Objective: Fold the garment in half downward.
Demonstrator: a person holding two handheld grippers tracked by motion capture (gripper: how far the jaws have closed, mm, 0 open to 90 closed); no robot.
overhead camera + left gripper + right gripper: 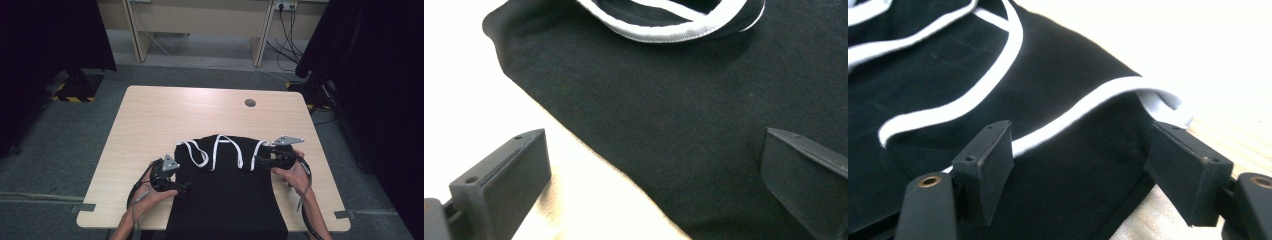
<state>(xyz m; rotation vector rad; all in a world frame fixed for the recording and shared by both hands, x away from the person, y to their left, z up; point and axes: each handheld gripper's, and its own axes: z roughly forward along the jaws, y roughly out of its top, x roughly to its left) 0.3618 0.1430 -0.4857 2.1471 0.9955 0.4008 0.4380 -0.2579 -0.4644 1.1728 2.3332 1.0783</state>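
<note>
Right, black garment (227, 192) with white trim (220, 150) lies flat on the near half of the bench (150, 120), lower hem hanging over the near edge, white-edged openings bunched at the far end. Looks like a vest or tank top; exact type hard to tell.

Left tool (176, 188) sits at the garment's left edge, roughly mid-length. In the left gripper view its jaws stand wide apart, one over bare bench, the other over black cloth, nothing pinched between them. Right tool (260, 161) is at the far right corner by the trimmed opening. In the right gripper view (1078, 165) the jaws are apart and straddle the white-edged fold (1083, 112), the pads not pressing on it, so no grip there.

Step in hand, my read: lining up both tools on the garment's edges ahead of a grab, probably for a fold or a flatten. Neither side has cloth yet.

Next move calls for: right tool eases forward so the trimmed edge sits well between the pads, then clamps. Left tool needs to tip down and slide under or over the side seam to catch the top layer or both, then clamp. Watch the bunched straps at the far end; they could drag when lifted.
</note>
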